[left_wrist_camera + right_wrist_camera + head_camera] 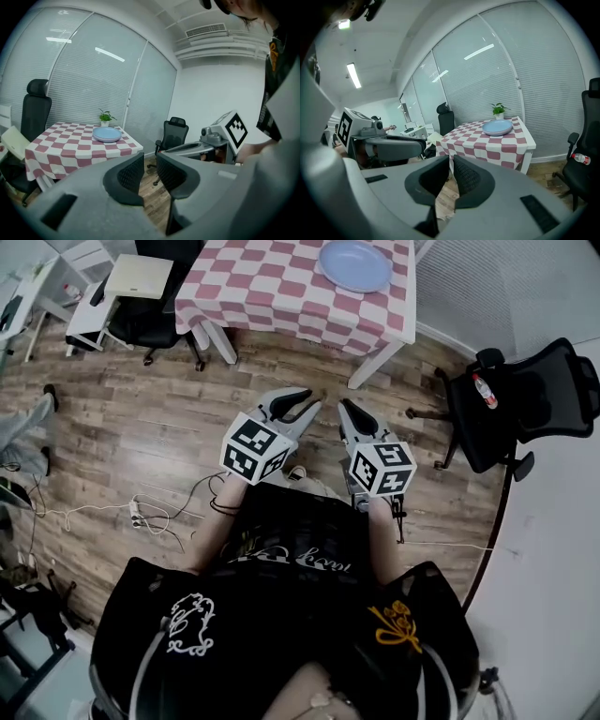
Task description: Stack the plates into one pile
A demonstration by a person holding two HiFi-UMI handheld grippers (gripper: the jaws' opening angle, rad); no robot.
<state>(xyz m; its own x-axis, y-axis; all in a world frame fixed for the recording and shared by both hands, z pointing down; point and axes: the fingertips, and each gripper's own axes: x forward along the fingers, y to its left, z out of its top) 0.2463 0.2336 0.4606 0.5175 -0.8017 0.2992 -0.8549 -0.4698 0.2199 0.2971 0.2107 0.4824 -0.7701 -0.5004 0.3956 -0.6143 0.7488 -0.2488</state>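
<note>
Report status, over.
Left gripper and right gripper shut, empty, short of the table. Blue plates already piled on it. Office chair off right, not in the way.

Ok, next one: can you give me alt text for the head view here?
Seen from above, a person on a wood floor holds a left hand-held gripper and a right hand-held gripper out in front, both closed and empty. Ahead stands a checked table with blue plates on it; a black chair is at the right.
</note>
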